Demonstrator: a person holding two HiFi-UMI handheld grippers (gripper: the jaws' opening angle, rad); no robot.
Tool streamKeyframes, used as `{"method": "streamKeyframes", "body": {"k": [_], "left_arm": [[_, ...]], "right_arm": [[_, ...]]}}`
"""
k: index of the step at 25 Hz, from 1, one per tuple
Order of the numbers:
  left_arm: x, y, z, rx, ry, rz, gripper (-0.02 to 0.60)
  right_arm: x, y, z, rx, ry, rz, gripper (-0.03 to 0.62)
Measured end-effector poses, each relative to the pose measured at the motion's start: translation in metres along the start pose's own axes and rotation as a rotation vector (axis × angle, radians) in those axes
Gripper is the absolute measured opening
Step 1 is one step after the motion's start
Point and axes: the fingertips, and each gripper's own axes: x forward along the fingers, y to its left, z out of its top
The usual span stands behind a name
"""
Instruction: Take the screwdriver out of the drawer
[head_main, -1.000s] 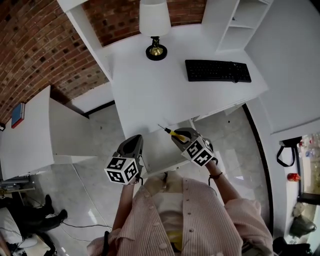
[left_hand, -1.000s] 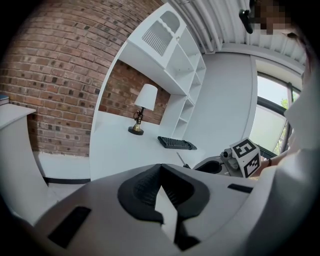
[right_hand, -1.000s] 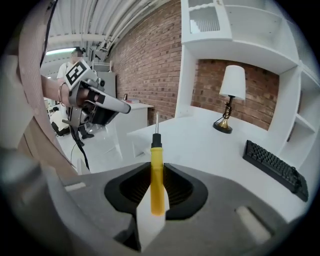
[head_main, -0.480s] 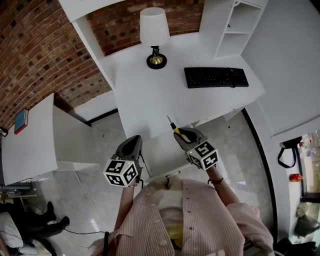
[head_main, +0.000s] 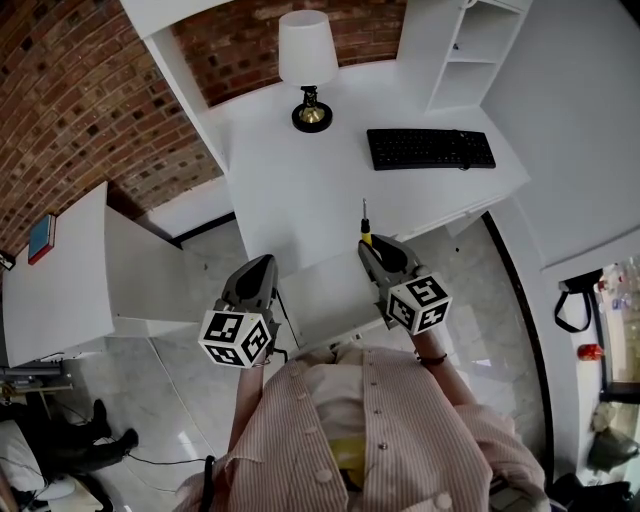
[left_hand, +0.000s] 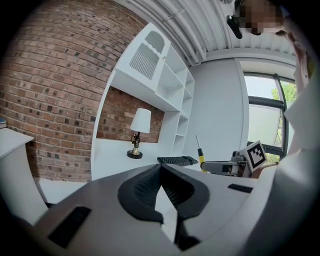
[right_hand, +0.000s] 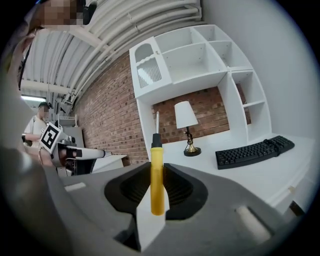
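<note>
One screwdriver (right_hand: 157, 175), yellow-handled with a black collar and a thin metal shaft, stands upright between the fingers of the right gripper (right_hand: 156, 186). Both pads press on the handle from either side, so the jaws stand narrowly apart at the handle's width. The shaft rises clear above the fingertips, and the butt of the handle reaches down behind them. From the head view the tool points away from the person, out over the near edge of the white desk (head_main: 300, 180).

Beside it, to the left of those fingers, the left gripper (left_hand: 161, 167) is carried with its tips brought together and nothing between them. An open white drawer (head_main: 325, 300) lies below and between the two grippers. Beyond the fingertips of both, on the desk, are a black keyboard (head_main: 430, 148) ahead of the right fingers and a white-shaded lamp (head_main: 307, 60) further off. A brick wall (head_main: 80, 100) runs past the left gripper's outer side.
</note>
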Motion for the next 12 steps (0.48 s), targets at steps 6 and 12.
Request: {"method": "streamKeyframes", "body": {"k": [6,12], "left_arm": [[-0.005,0.007,0.011,0.025,-0.044,0.042,-0.002],[-0.010,0.015,0.016,0.019,-0.074,0.075,-0.002]], "right_arm": [[-0.009,-0.009,0.011,0.032,-0.060,-0.024,0.081],[-0.013,-0.017,0.019,0.061,-0.094,-0.044,0.081]]}}
